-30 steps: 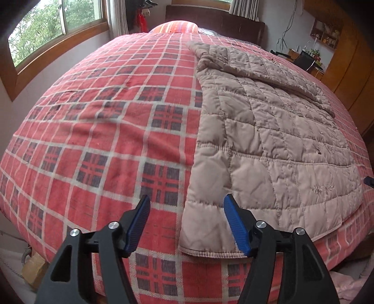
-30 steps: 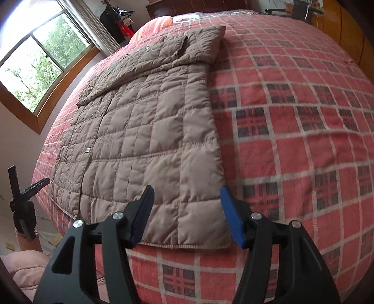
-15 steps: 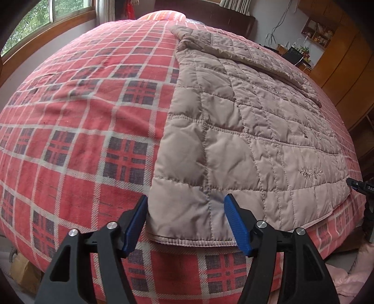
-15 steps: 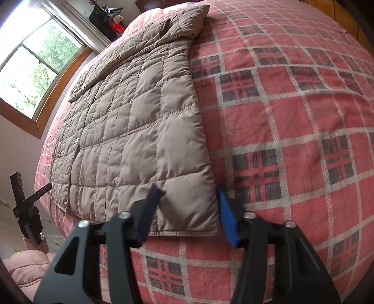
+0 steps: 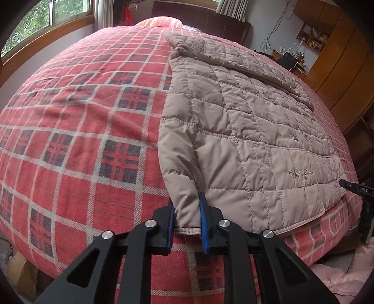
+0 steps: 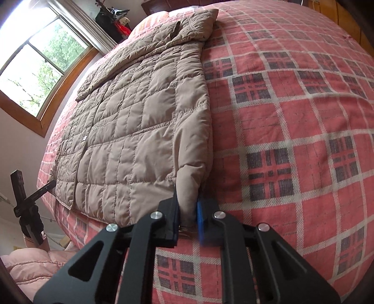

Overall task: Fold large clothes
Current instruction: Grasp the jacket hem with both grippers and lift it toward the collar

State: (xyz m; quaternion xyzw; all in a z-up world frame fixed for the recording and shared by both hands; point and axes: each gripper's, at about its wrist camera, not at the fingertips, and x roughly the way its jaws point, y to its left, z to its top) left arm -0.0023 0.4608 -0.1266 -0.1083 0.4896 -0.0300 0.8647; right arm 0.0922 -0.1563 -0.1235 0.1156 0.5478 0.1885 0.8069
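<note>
A beige quilted jacket lies flat on a bed covered by a red plaid blanket; its hem is at the near edge and its collar at the far end. My left gripper is shut on the hem's left corner, bunching the fabric between the blue pads. In the right wrist view the same jacket fills the left half of the bed, and my right gripper is shut on the hem's right corner. Each gripper shows at the other view's edge: the right one, the left one.
A window runs along one side of the bed. A wooden wardrobe and a cluttered shelf stand on the other side. A pink padded garment lies on the floor by the bed's foot. A dark headboard closes the far end.
Both grippers moved forward onto the jacket's hem corners and went from open to shut on the fabric, which now bunches up between the pads.
</note>
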